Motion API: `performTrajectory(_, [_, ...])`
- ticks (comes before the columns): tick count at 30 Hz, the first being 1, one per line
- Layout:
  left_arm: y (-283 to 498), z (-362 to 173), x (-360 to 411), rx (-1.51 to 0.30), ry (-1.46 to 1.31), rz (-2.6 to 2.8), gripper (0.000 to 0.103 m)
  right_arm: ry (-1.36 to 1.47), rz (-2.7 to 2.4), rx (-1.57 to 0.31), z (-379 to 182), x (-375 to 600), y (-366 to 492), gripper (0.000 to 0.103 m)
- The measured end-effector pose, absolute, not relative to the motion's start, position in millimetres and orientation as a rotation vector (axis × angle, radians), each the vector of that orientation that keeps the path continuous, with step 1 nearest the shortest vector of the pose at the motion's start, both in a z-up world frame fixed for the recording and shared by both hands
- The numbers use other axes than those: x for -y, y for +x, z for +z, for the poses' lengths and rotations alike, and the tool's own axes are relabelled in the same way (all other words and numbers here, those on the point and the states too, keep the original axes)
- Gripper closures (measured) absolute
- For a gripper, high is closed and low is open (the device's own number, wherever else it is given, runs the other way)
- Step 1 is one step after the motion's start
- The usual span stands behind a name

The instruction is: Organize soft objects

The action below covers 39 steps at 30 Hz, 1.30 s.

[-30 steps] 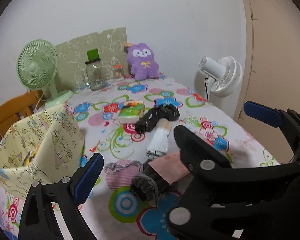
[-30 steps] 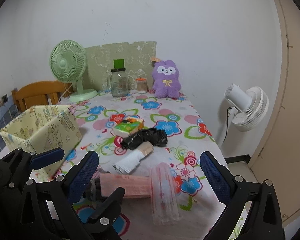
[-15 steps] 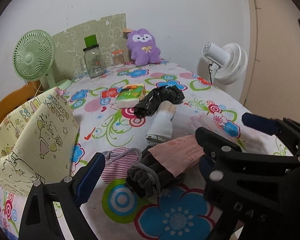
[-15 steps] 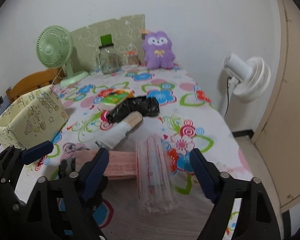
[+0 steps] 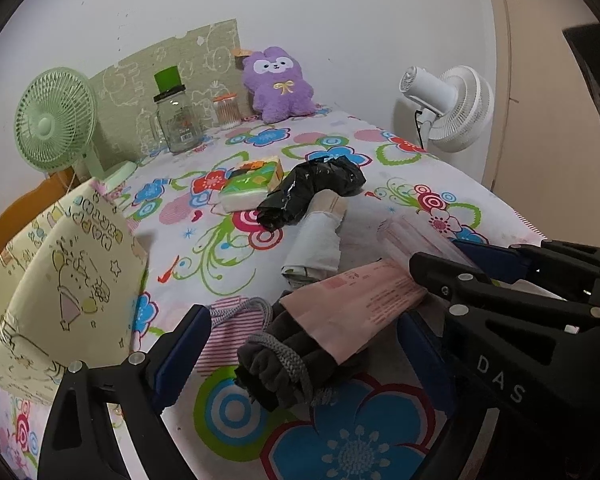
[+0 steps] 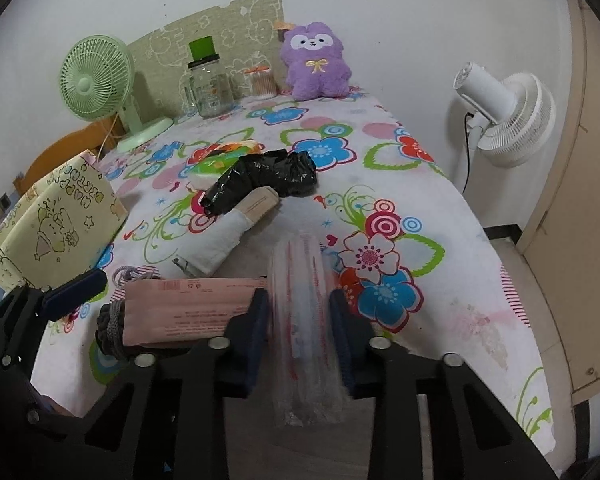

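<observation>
Both jaws noted: my right gripper [image 6: 299, 322] has just been closing and clamps the clear packet [image 6: 304, 320] at lower centre; my left gripper [image 5: 300, 344] gapes around the grey cloth [image 5: 284, 364].

Open tablecloth [image 6: 440, 304] beside soft clutter [image 6: 260, 182]

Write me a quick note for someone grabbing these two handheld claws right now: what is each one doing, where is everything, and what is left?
Right gripper: its fingers have just been closing and now press on the clear plastic packet lying on the table.
Left gripper: open, fingers either side of the grey cloth bundle in its pink paper sleeve, not gripping.
Also loose on the table: striped pouch, white roll, black bag, tissue pack.
Yellow box stands at the left edge; whether anything is inside cannot be seen.
Left: lift the packet, then move the loose pieces, probably into the box.
</observation>
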State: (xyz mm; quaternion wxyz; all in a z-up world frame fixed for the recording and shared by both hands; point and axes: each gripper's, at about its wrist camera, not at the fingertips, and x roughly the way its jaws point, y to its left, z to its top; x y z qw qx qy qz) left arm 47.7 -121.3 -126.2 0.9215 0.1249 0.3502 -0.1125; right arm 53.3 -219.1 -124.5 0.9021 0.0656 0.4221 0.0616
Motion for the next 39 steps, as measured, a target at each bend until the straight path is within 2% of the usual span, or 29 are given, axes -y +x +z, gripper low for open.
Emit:
performTrajectory(4, [49.1, -122.0, 125.4, -0.7, 0.266, -0.23, 0.008, 0.137, 0.115, -0.868, -122.0, 222.9, 54.6, 0.081])
performTrajectory(12, [55.3, -118.5, 139.1, -0.671, 0.291, -0.26, 0.009, 0.155, 0.071, -0.85, -116.2, 235.7, 55.9, 0.082])
performTrajectory(19, [61.4, -127.6, 149.6, -0.723, 0.325, -0.314, 0.025, 0.165, 0.048, -0.861, -118.5, 241.7, 57.5, 0.082])
performTrajectory(22, [60.3, -128.8, 152.3, -0.719, 0.335, -0.322, 0.027, 0.168, 0.043, -0.866, -119.8, 243.2, 58.3, 0.082])
performTrajectory(30, [60.1, -127.0, 153.1, -0.716, 0.337, -0.345, 0.044, 0.174, 0.041, -0.877, -121.1, 241.5, 61.4, 0.082])
performTrajectory(31, [58.9, -126.0, 152.9, -0.71, 0.339, -0.344, 0.052, 0.174, 0.042, -0.877, -121.1, 241.5, 61.5, 0.082])
performTrajectory(32, [57.9, -124.6, 153.1, -0.703, 0.341, -0.347, 0.056, 0.175, 0.041, -0.878, -121.1, 241.5, 61.6, 0.082])
performTrajectory(37, [55.0, -121.8, 154.0, -0.697, 0.348, -0.371, 0.067, 0.18, 0.037, -0.882, -121.0, 238.6, 63.7, 0.082])
performTrajectory(39, [53.0, -120.4, 153.6, -0.692, 0.347, -0.378, 0.082, 0.182, 0.038, -0.881, -120.9, 239.2, 63.5, 0.082])
